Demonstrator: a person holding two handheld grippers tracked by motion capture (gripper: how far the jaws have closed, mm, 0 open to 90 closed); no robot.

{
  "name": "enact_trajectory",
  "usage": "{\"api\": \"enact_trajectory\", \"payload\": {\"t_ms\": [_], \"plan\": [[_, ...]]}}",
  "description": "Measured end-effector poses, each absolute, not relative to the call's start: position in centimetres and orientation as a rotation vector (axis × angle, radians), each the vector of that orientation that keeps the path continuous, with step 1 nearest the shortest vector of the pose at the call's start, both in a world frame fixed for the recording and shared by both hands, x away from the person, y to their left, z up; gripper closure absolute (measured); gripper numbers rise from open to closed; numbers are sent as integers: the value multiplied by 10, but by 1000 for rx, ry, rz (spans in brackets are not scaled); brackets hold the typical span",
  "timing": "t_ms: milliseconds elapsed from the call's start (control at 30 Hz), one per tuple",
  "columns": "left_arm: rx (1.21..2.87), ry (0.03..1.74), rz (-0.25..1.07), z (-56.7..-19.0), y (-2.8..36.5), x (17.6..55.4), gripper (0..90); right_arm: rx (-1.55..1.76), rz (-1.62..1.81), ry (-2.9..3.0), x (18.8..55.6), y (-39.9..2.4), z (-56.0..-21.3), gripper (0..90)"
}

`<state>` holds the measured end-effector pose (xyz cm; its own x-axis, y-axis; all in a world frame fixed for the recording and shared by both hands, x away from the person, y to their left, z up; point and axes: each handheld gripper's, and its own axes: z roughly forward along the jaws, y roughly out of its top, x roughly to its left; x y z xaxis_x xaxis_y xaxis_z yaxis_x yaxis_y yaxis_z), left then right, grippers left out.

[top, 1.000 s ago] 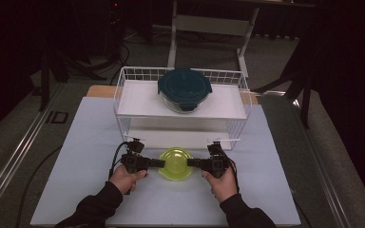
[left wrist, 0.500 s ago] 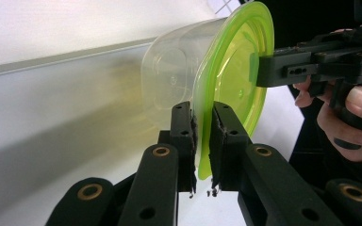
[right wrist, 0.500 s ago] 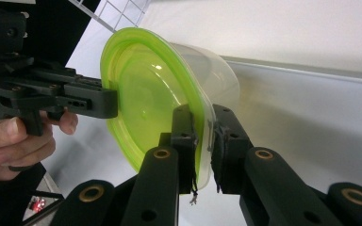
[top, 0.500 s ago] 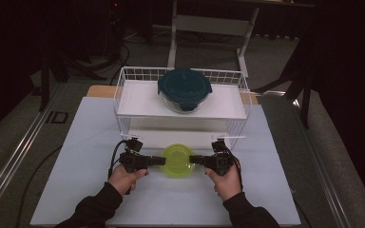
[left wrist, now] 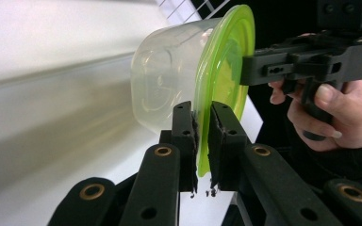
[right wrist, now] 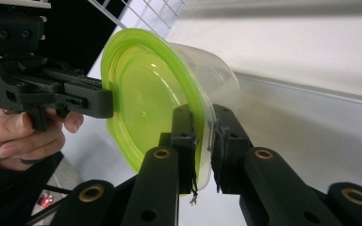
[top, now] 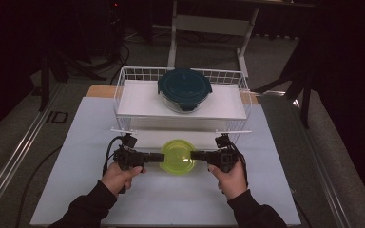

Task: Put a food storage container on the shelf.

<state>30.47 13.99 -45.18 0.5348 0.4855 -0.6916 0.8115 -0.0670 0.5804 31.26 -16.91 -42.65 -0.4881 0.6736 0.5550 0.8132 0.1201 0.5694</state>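
The grab is done: the tub [top: 178,157] hangs just in front of the basket [top: 123,95] (clear of the counter [top: 76,142], I judge), both grippers' [left wrist: 201,141] [right wrist: 202,141] jaws clamped on its green lid's rim at opposite sides, and setting it down remains.

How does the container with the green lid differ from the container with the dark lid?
The green-lidded container has clear plastic walls and is gripped at its rim from both sides; the dark-lidded container is larger and stands untouched on the wire rack. Both are round and closed.
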Motion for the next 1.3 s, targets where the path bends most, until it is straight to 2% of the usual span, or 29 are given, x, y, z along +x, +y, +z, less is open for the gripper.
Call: {"api": "enact_trajectory", "payload": {"t_ms": [367,400,667,733,833,933,967,1300], "plan": [[1721,1043,-313,-407,144,297,825,-1458,-1347,-2234,308,-168,-392,806],[1720,1034,-301,-397,143,296,826,-1439,-1368,-2229,309,-169,-379,806],[1717,1000,-266,-364,142,297,829,-1420,-1420,-2238,309,-171,-344,806],[1720,993,-260,-360,142,297,829,-1420,-1420,-2238,309,-171,-344,806],[1698,963,-254,-337,143,299,829,-1408,-1463,-2253,308,-172,-319,806],[1697,956,-247,-333,143,299,829,-1400,-1484,-2259,308,-172,-310,806],[1690,946,-232,-316,143,302,829,-1393,-1504,-2261,310,-173,-298,806],[1669,934,-209,-278,140,322,830,-1405,-1566,-2259,327,-175,-257,806]]}}
